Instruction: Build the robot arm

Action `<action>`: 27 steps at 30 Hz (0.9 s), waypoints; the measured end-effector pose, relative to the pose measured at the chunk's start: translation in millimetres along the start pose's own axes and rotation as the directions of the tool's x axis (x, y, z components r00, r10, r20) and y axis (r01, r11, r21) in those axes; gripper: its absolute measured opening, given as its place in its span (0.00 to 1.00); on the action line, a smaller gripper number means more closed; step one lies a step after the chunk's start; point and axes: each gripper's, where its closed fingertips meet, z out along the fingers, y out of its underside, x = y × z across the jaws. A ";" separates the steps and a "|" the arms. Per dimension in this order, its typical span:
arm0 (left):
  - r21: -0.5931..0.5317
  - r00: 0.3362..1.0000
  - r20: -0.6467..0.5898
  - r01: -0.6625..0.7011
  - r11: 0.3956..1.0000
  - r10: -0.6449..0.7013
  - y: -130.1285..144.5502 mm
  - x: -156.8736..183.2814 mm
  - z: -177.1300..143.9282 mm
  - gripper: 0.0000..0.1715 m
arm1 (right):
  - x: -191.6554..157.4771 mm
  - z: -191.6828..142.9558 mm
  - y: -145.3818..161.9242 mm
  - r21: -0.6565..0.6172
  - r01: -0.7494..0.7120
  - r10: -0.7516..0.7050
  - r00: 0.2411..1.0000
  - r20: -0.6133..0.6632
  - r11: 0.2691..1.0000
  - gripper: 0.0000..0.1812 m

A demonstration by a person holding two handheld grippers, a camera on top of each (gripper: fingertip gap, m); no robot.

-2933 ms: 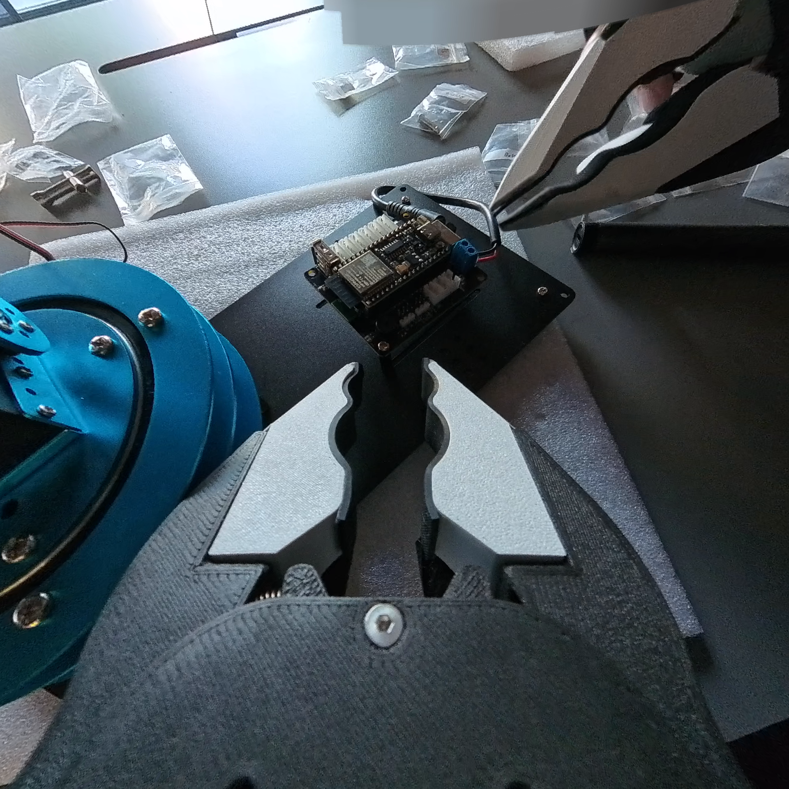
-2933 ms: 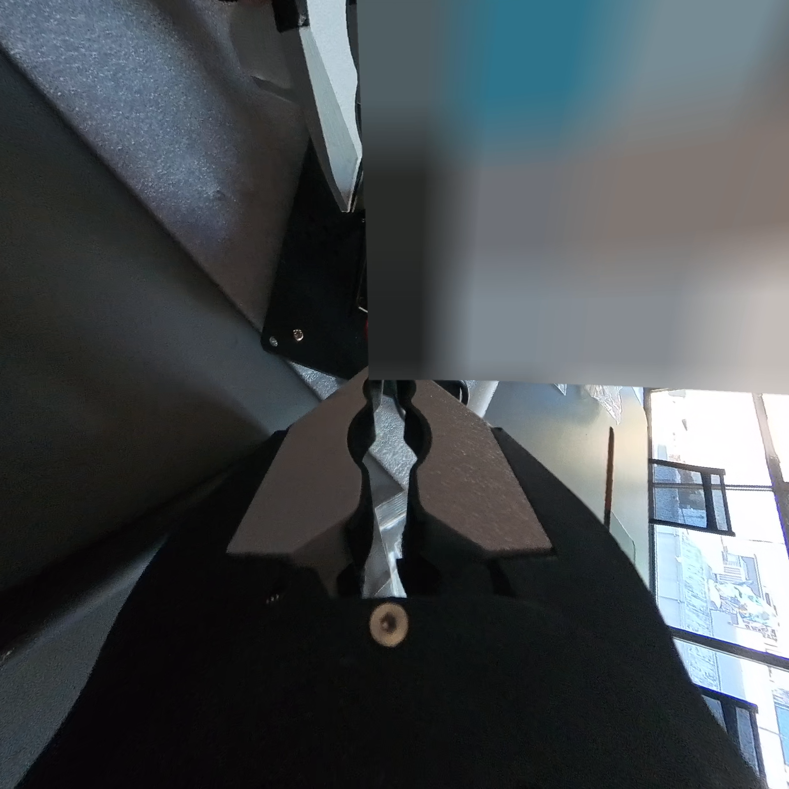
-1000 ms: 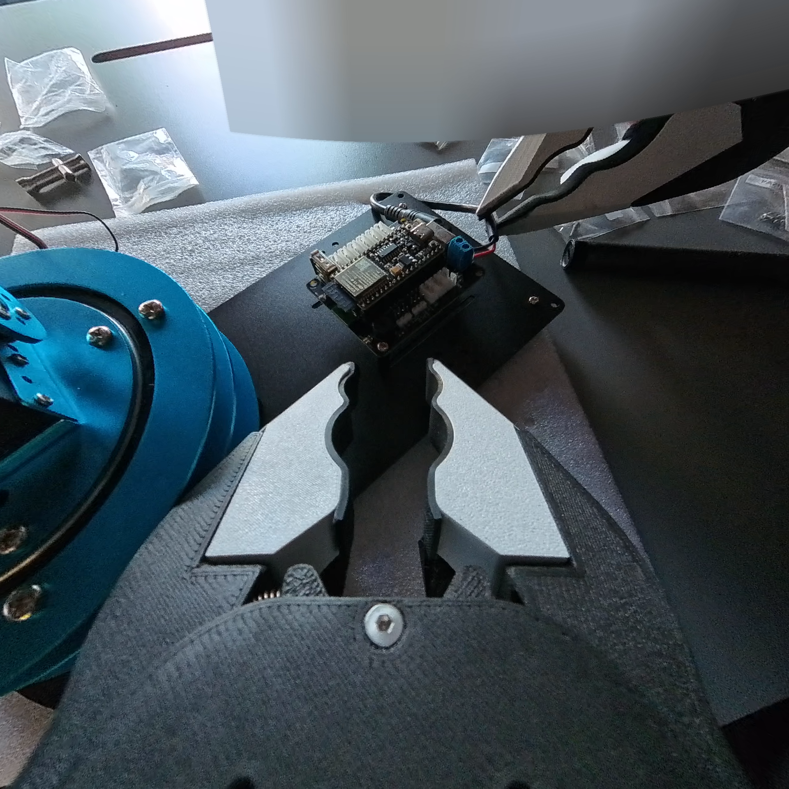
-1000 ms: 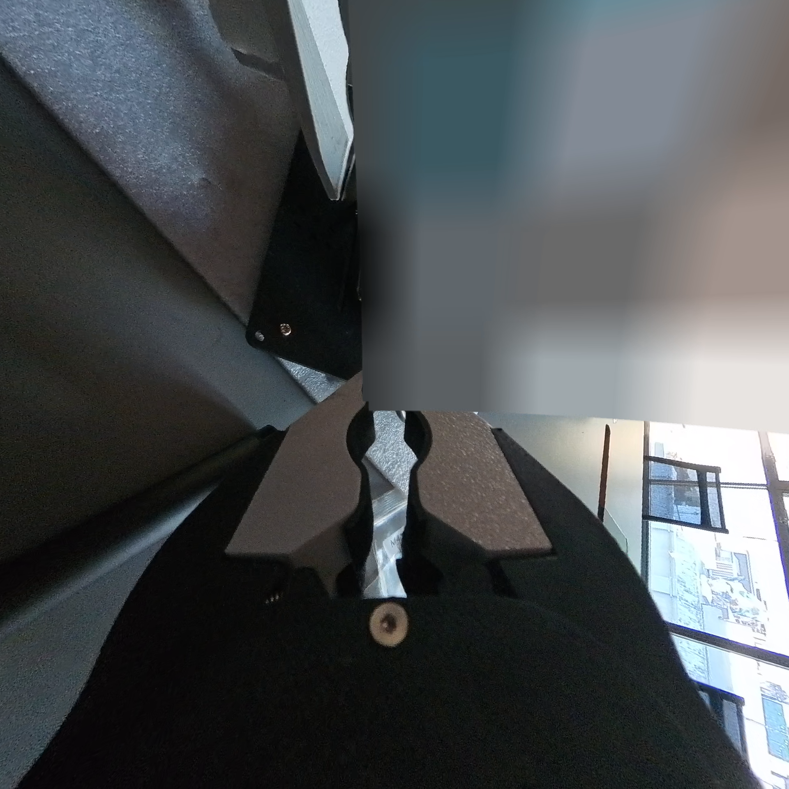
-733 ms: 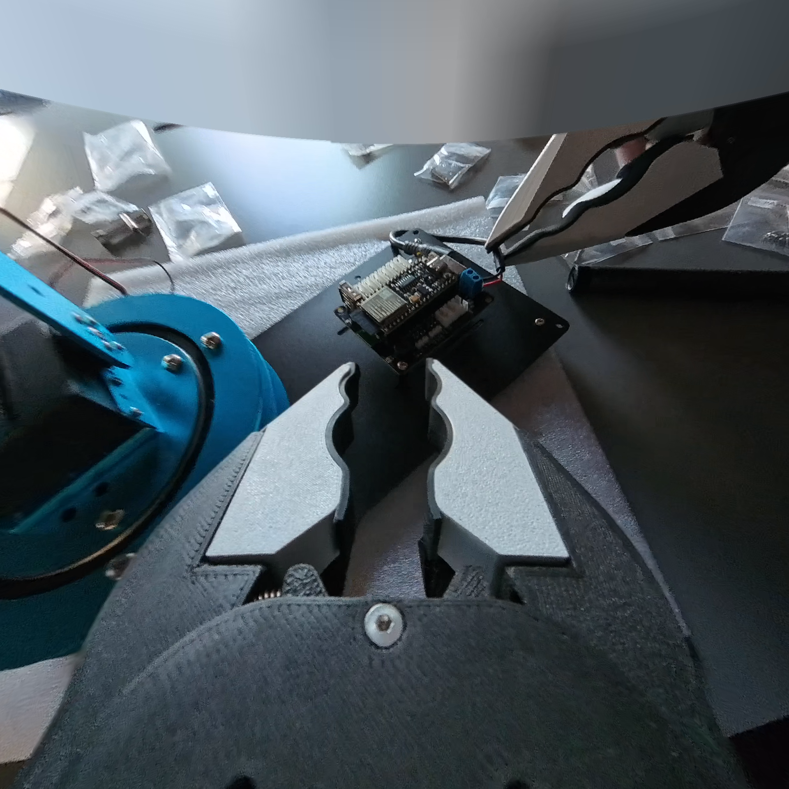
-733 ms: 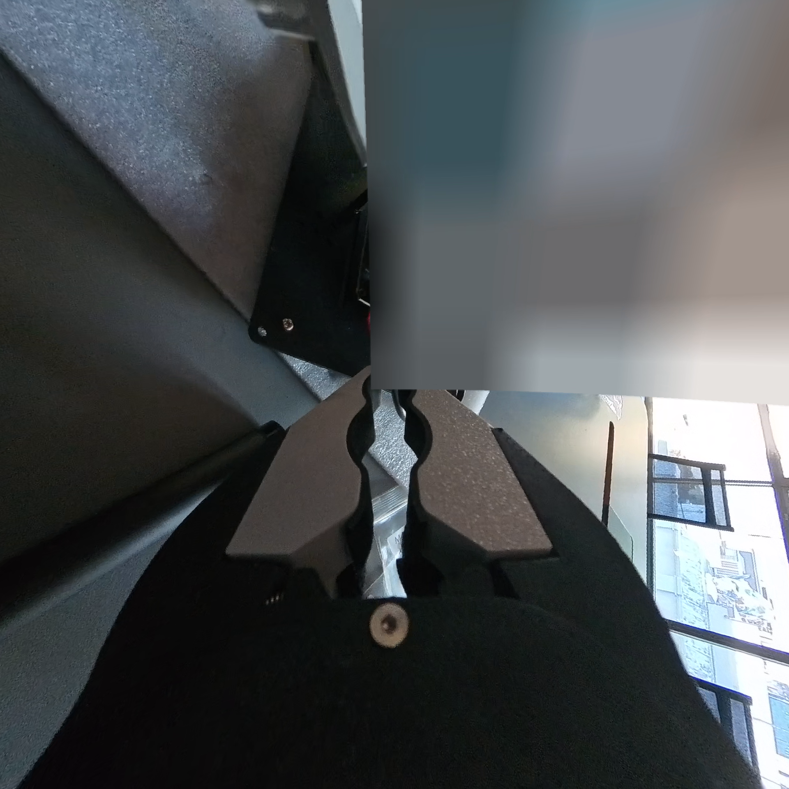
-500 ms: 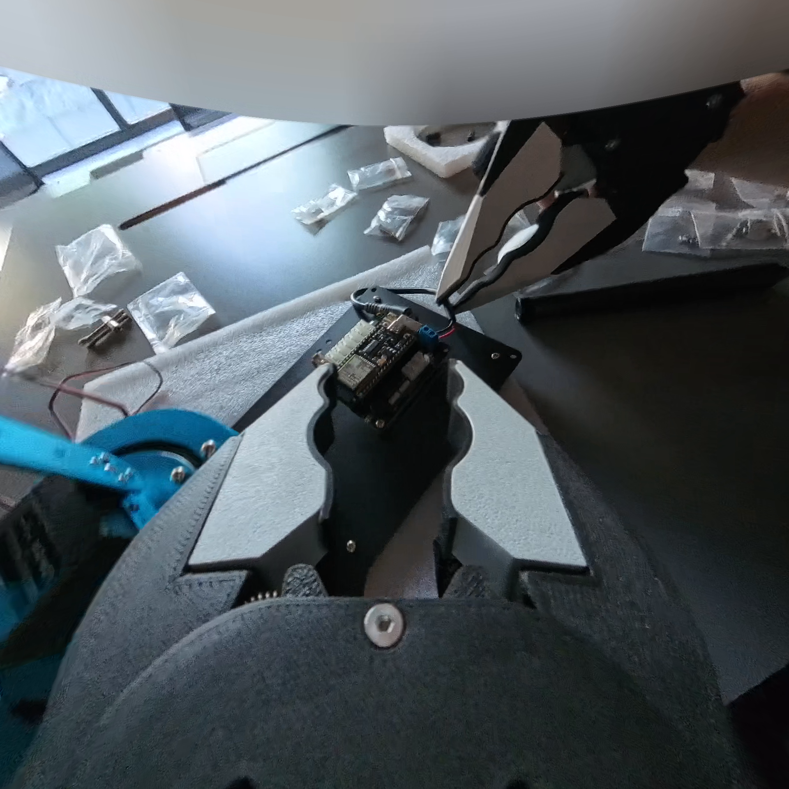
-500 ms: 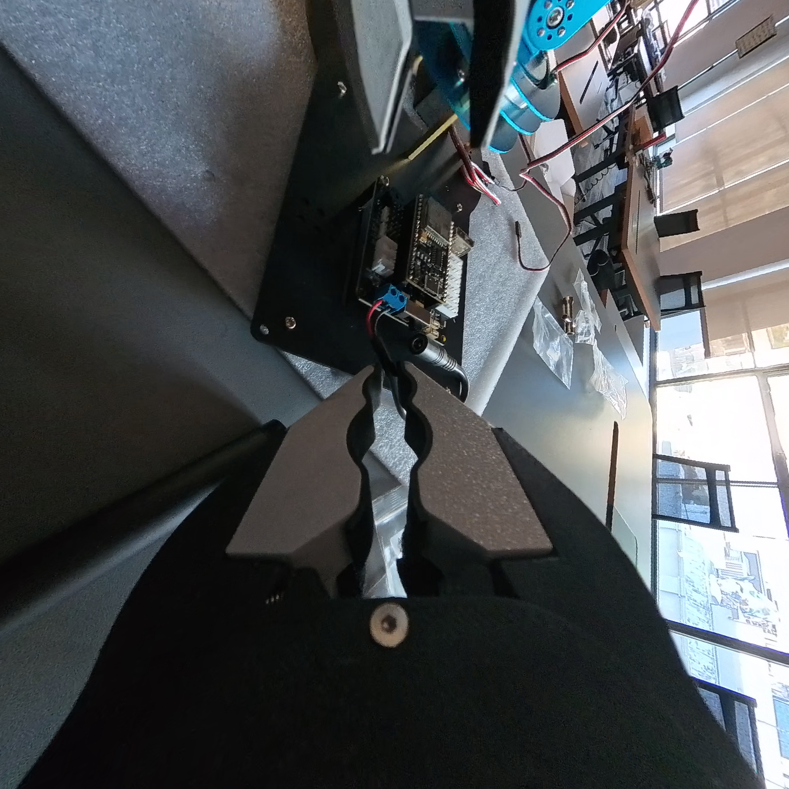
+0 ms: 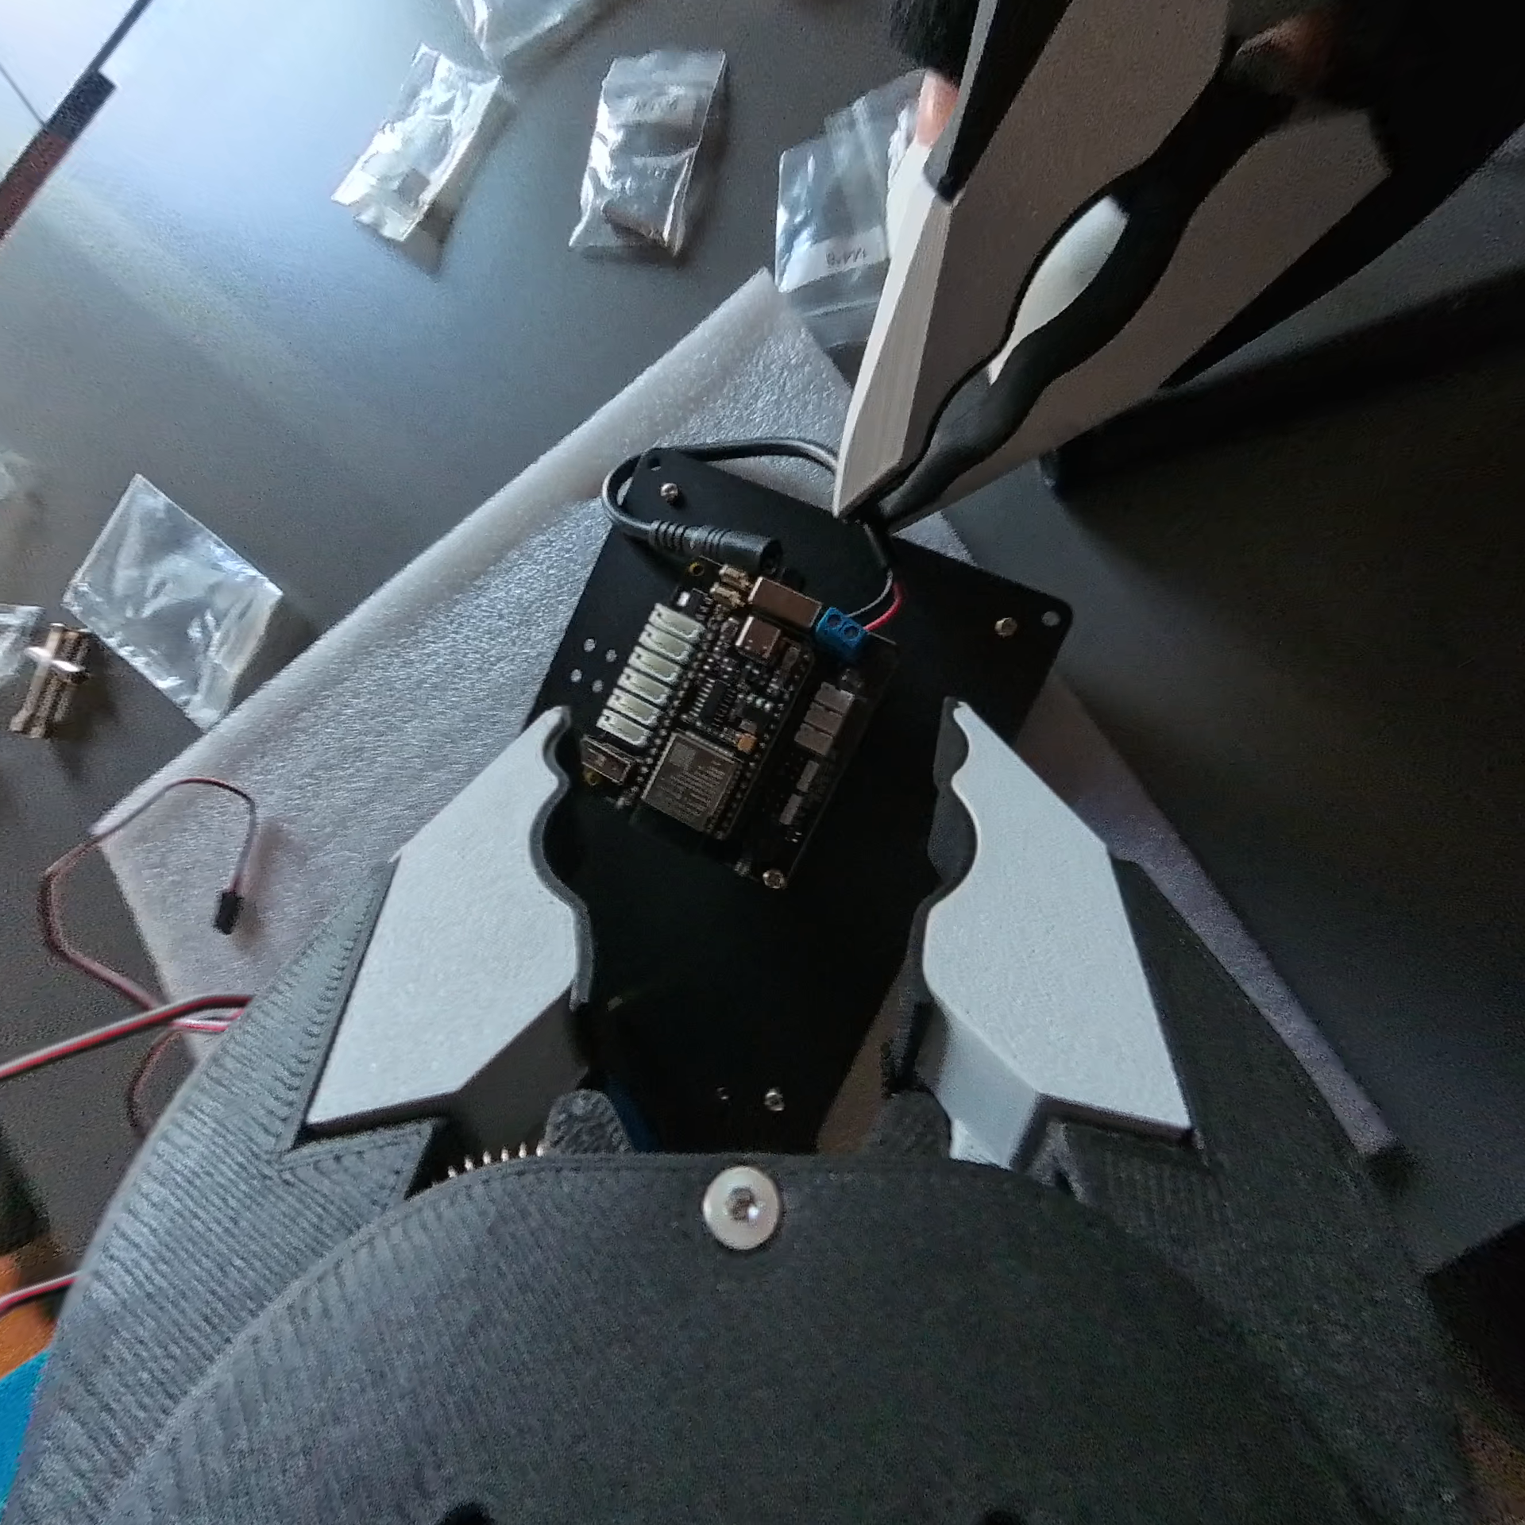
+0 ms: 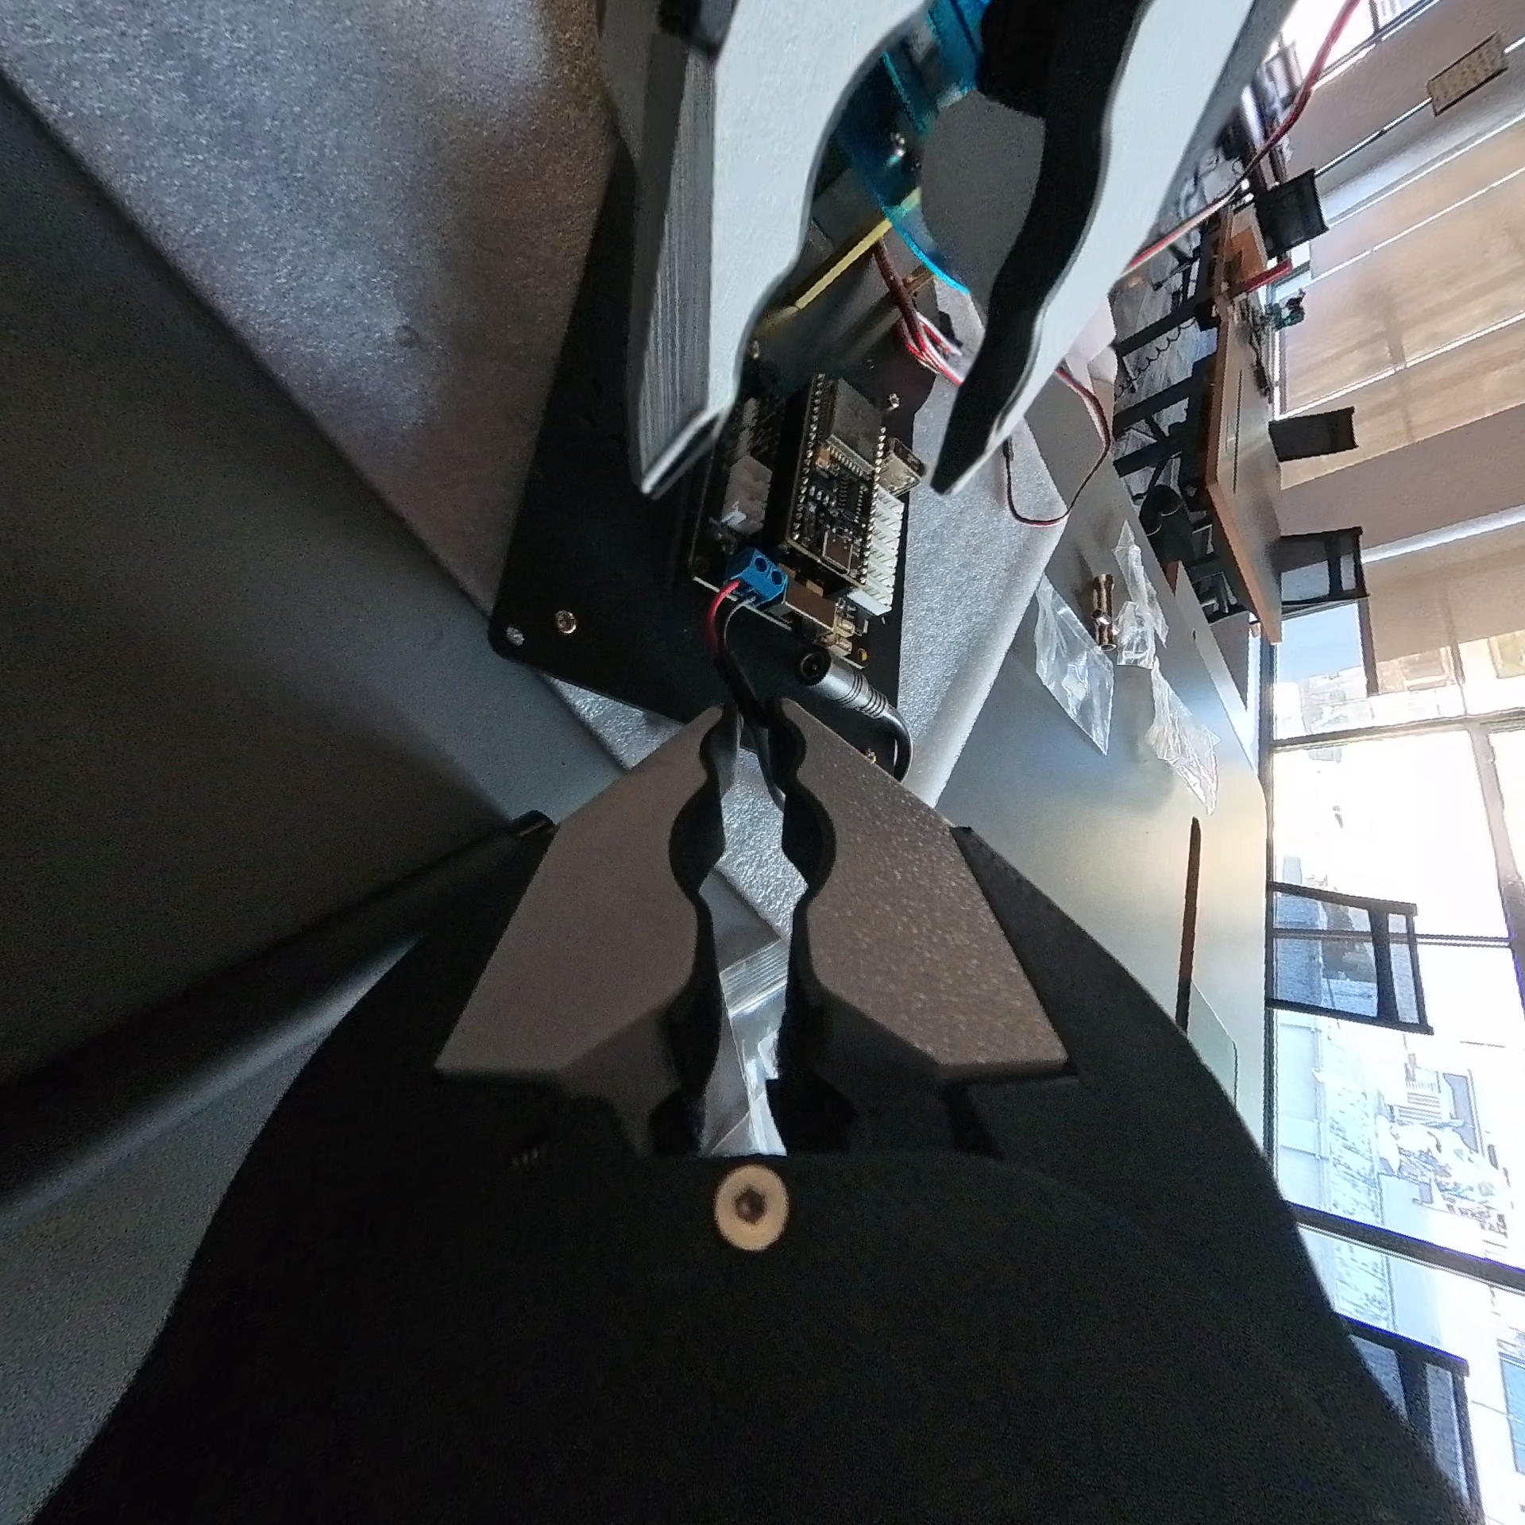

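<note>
Over the circuit board (image 9: 726, 726) | my left gripper (image 9: 755, 743) hovers, jaws spread wide, holding nothing | my right gripper (image 10: 751, 726) jaws clenched on the black cable (image 9: 718, 454) at the board's far edge.

Black circuit board (image 9: 726, 726) with white connectors, a blue terminal block (image 9: 843, 631) and red and black wires (image 10: 726, 615), on a black plate (image 9: 974, 652). Pale grey foam sheet (image 9: 462, 627); dark grey table (image 9: 247, 330); clear plastic bags (image 9: 652, 157). Light grey fingers (image 9: 462, 932) on ribbed dark grey body.
</note>
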 end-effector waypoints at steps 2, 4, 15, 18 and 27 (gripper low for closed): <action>-0.050 0.997 0.036 -0.063 0.997 0.065 1.2 -3.8 3.0 0.50 | 0.8 0.1 -0.6 0.003 0.002 -0.002 1.000 -0.001 1.000 0.03; -0.096 0.992 0.047 -0.112 0.989 0.117 2.1 -6.5 6.5 0.50 | 0.9 0.4 -0.8 0.003 0.001 -0.001 1.000 0.002 1.000 0.03; -0.181 0.985 -0.005 -0.168 0.969 0.170 10.2 -7.7 13.1 0.43 | 1.6 0.4 -1.1 0.007 0.004 -0.004 1.000 0.002 1.000 0.03; -0.179 0.984 -0.019 -0.179 0.967 0.179 10.2 -5.4 13.3 0.40 | 1.7 0.5 -1.1 0.004 0.007 -0.007 1.000 0.000 1.000 0.03; -0.196 0.981 -0.070 -0.191 0.962 0.180 9.5 -4.9 15.5 0.44 | 0.5 0.6 -0.3 -0.005 0.011 -0.011 1.000 -0.001 1.000 0.03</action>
